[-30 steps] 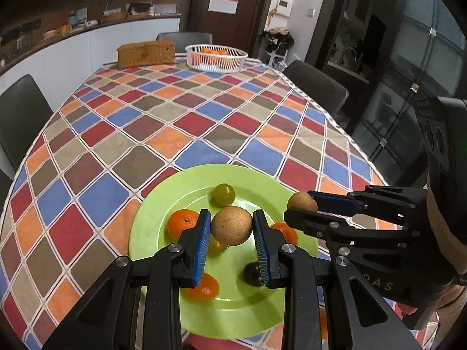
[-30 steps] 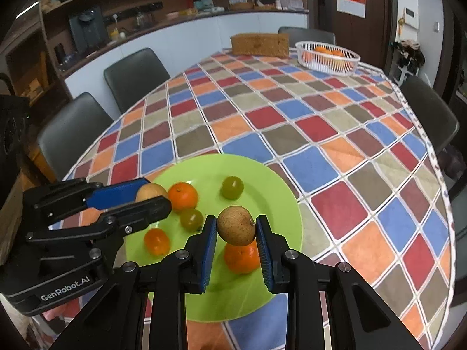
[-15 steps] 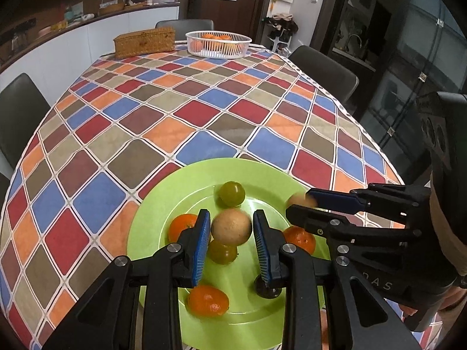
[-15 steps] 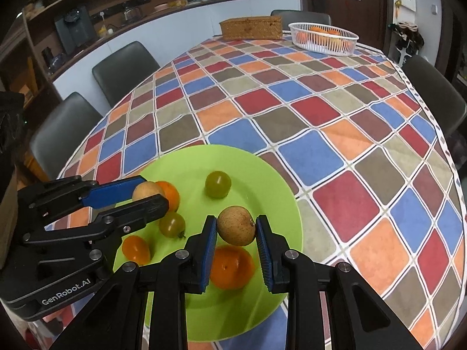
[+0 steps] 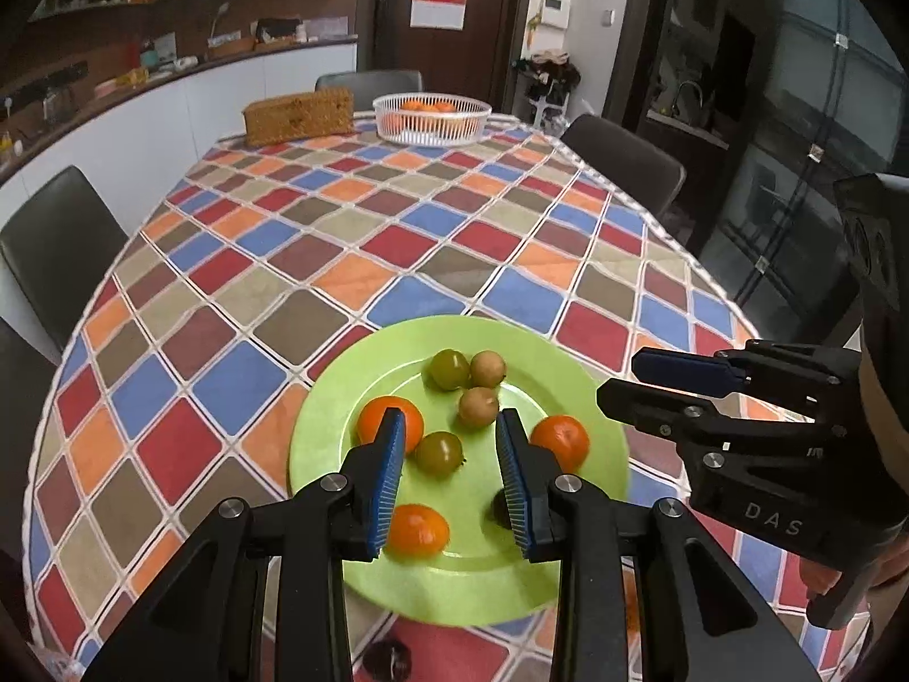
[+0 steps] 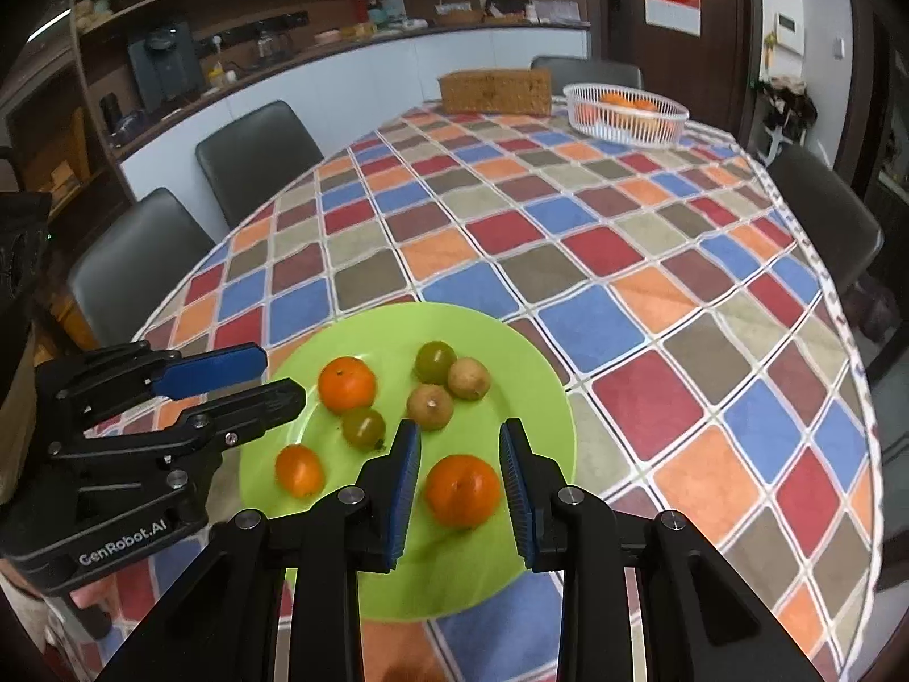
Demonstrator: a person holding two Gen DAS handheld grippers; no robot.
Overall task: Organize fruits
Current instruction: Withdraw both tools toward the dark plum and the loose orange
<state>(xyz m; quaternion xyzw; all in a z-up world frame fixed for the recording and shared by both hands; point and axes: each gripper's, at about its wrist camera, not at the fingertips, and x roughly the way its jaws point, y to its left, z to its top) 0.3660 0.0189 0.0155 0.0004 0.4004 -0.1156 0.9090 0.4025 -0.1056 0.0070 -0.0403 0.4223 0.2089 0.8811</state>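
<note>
Left wrist view: left tool [image 5: 451, 418] spread, empty, over fruits on green plate [image 5: 318, 454]. Probably between picks; next calls for choosing one fruit. Open bench [image 5: 397, 238] runs to white basket [image 5: 432, 118].

Right wrist view: right tool [image 6: 460, 426] spread, empty, above large orange [image 6: 463, 490]; bench edge near, rightward.

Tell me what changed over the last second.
Both let go: the left gripper and right gripper each released a fruit, and the two brown fruits now lie on the green plate. Both grippers are empty. The oranges, green fruits and white basket stayed put.
</note>
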